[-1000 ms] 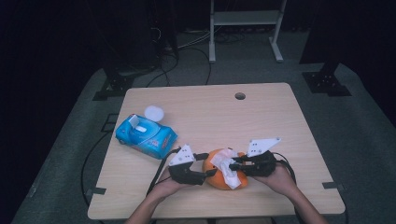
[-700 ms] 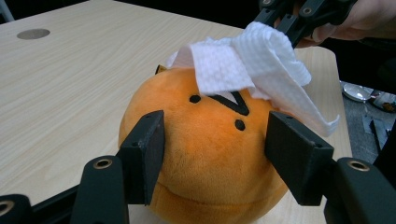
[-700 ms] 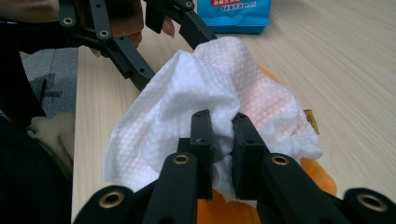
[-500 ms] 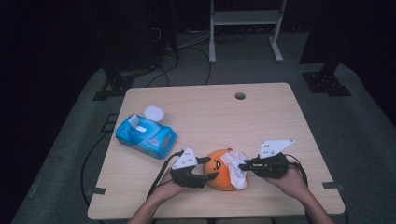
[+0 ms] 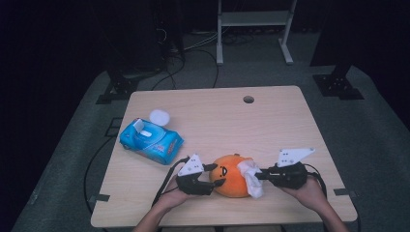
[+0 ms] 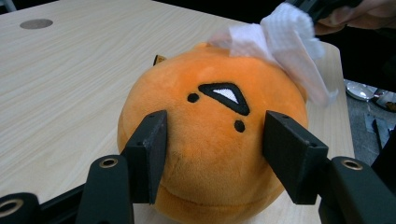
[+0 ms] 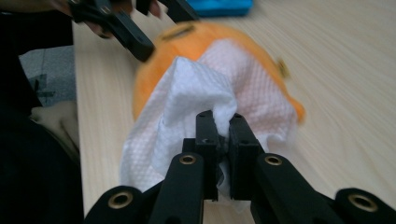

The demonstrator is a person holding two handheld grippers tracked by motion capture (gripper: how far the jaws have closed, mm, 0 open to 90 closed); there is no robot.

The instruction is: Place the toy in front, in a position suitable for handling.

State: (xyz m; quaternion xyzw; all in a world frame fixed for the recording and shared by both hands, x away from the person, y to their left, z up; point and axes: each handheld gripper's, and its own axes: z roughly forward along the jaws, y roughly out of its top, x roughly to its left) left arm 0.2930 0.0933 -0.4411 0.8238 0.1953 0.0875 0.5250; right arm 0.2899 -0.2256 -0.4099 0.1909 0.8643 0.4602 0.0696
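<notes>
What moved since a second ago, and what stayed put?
The right gripper, shut on the wipe, slid right along the table, dragging the wipe from the top of the orange plush to its right side. The left gripper has been closing its jaws around the plush. The plush, the blue pack and the left hand stayed put.

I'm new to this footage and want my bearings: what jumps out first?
An orange plush with a stitched face sits at the table's near edge. The left hand-held gripper clasps it while the right hand-held gripper pinches a white wipe draped over it. A blue wipe pack lies at the table's left.
</notes>
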